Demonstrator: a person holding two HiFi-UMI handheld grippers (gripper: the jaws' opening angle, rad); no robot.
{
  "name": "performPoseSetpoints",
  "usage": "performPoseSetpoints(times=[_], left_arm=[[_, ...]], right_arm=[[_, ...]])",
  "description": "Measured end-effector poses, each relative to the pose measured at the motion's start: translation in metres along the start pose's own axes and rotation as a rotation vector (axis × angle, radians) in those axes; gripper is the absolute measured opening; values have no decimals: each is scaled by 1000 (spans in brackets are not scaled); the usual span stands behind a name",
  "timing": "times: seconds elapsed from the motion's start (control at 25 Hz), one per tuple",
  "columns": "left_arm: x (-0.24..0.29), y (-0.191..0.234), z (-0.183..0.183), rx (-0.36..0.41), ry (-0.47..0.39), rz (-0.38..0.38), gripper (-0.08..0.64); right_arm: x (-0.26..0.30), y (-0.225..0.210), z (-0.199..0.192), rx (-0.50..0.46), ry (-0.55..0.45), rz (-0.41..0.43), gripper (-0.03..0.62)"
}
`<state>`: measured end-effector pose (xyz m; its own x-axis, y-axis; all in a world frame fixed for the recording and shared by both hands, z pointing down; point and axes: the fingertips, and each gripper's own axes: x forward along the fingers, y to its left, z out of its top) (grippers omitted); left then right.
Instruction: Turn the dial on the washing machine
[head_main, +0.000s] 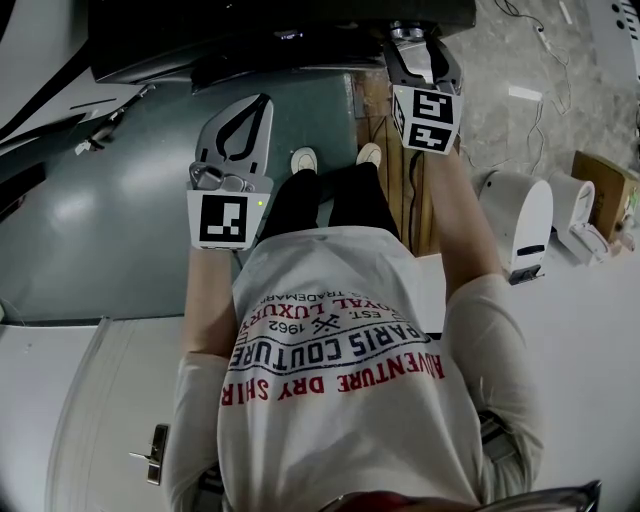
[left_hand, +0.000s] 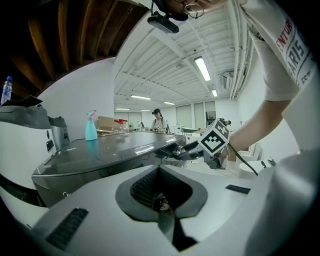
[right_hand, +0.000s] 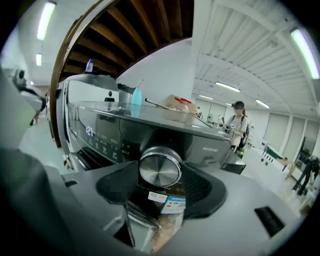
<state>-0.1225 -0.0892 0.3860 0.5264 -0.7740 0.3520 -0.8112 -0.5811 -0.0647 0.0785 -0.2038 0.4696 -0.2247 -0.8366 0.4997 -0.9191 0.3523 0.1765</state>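
The dark washing machine (head_main: 280, 40) fills the top of the head view. Its round silver dial (right_hand: 160, 169) sits on the front panel, to the right of a lit display (right_hand: 89, 131). My right gripper (right_hand: 160, 172) reaches up to that panel (head_main: 415, 32), and its two dark pads (right_hand: 200, 185) press the dial's left and right sides. In the left gripper view it shows at the machine's front corner (left_hand: 192, 150). My left gripper (head_main: 262, 102) hangs in the air short of the machine, shut with nothing in it (left_hand: 160, 170).
A blue spray bottle (right_hand: 136, 102) and a box stand on the machine's lid (left_hand: 115, 150). White appliances (head_main: 520, 215) and a cardboard box (head_main: 600, 190) sit to the right. A person (right_hand: 239, 120) stands far back in the room. My own legs and shoes (head_main: 303, 158) are below the grippers.
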Motion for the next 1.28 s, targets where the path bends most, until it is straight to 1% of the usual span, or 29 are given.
performPoseSetpoints(times=[0.08, 0.24, 0.32, 0.4, 0.48, 0.64, 0.76, 0.84, 0.96, 1.04, 1.16, 1.28], left_arm=[[0, 1, 1, -2, -1, 1, 17], [-2, 6, 3, -16, -3, 11, 17], [-3, 8, 8, -16, -18, 16, 17], [-4, 11, 15, -7, -32, 22, 17], [-8, 13, 22, -5, -40, 30, 17], [-19, 18, 39, -24, -59, 49, 17], [-29, 24, 57, -26, -90, 61, 17], [-37, 28, 65, -22, -89, 77, 17], [-47, 37, 79, -22, -103, 107, 17], [-56, 42, 90, -26, -124, 118, 17], [-69, 48, 107, -46, -168, 125, 17], [-80, 49, 123, -34, -200, 127, 17]], right_arm=[[1, -3, -2, 48, 1, 12, 285], [0, -2, 1, 24, -2, 3, 285], [-7, -3, 12, 22, -46, -24, 285], [-17, -2, 23, 31, -88, -31, 285], [-28, 2, 32, 44, -106, -12, 285], [-55, 17, 47, 90, -122, 75, 282], [-72, 24, 69, 109, -175, 100, 220], [-85, 27, 84, 108, -206, 99, 182], [-101, 28, 106, 103, -258, 96, 72], [-113, 31, 121, 95, -291, 116, 48], [-130, 35, 142, 73, -336, 153, 37], [-145, 38, 156, 69, -366, 168, 29]])
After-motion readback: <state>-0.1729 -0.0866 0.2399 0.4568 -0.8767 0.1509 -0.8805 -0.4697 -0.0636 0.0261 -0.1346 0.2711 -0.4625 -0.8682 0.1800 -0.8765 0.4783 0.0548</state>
